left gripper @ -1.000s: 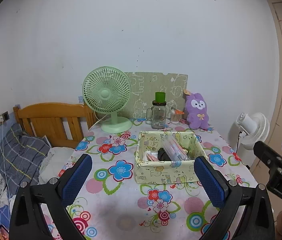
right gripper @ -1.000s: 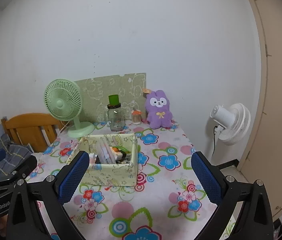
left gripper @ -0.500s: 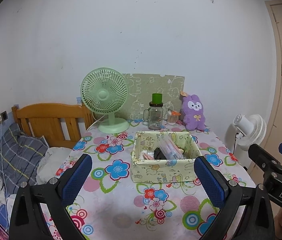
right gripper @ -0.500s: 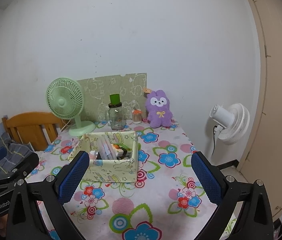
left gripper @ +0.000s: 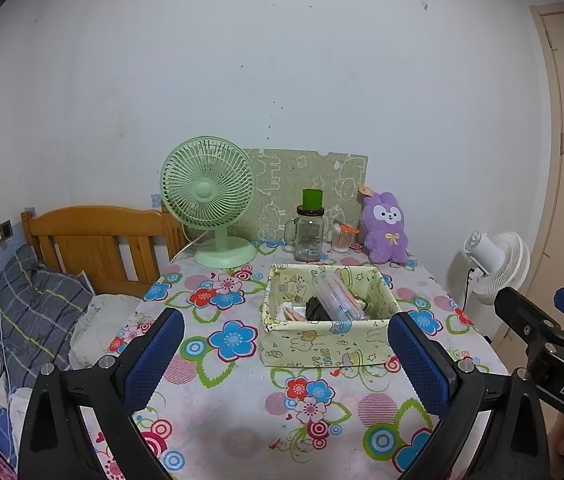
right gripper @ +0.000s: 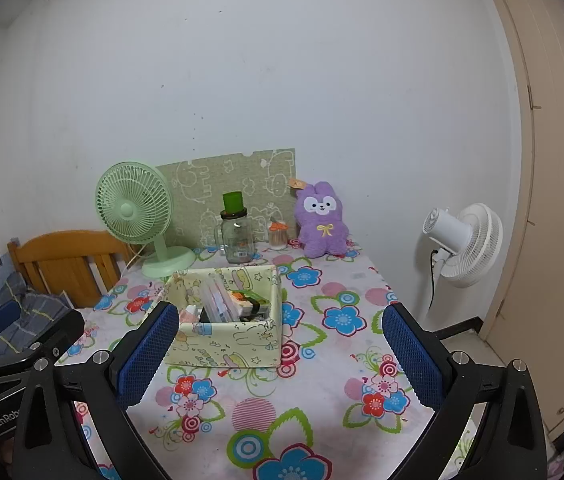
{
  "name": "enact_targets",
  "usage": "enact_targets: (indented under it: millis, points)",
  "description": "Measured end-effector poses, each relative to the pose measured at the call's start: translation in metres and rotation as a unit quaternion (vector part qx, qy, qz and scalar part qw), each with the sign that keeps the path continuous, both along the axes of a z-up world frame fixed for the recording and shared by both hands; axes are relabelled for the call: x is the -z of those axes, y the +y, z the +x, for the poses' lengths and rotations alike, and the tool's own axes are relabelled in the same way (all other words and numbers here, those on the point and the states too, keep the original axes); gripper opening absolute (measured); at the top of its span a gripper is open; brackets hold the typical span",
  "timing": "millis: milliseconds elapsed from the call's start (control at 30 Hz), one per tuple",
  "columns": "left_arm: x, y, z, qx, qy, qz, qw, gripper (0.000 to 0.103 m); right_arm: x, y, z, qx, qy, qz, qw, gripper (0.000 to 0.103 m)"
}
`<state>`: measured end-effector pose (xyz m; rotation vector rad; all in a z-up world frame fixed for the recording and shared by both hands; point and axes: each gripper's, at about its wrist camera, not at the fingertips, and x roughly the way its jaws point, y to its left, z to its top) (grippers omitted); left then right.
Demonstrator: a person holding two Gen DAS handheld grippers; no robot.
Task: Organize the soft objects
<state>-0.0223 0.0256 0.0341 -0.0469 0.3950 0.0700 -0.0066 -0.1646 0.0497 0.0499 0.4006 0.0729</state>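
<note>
My left gripper [left gripper: 285, 354] is spread wide and holds nothing, above the near part of the flowered tablecloth [left gripper: 242, 432]. My right gripper [right gripper: 280, 350] is likewise spread wide and empty. The purple plush rabbit [right gripper: 321, 220] sits upright at the table's far edge against the wall, just beside a small cup [right gripper: 277, 236]. The fabric storage box [right gripper: 234, 340] stands mid-table, well apart from the rabbit, holding mixed items.

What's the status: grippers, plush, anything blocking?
Left gripper and right gripper open, empty, short of the table. Purple plush bunny upright at the wall, untouched. Fabric bin sits between grippers and bunny.
</note>
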Motion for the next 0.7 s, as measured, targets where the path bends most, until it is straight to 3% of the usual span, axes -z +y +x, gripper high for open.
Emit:
enact_targets:
  millis: [700]
  points:
    - [0.0023,0.0000,0.0028,0.001,0.007,-0.002,1.0000,0.103,0.0023,0.0019,0.0041,0.000,0.008,-0.002,1.000,0.103]
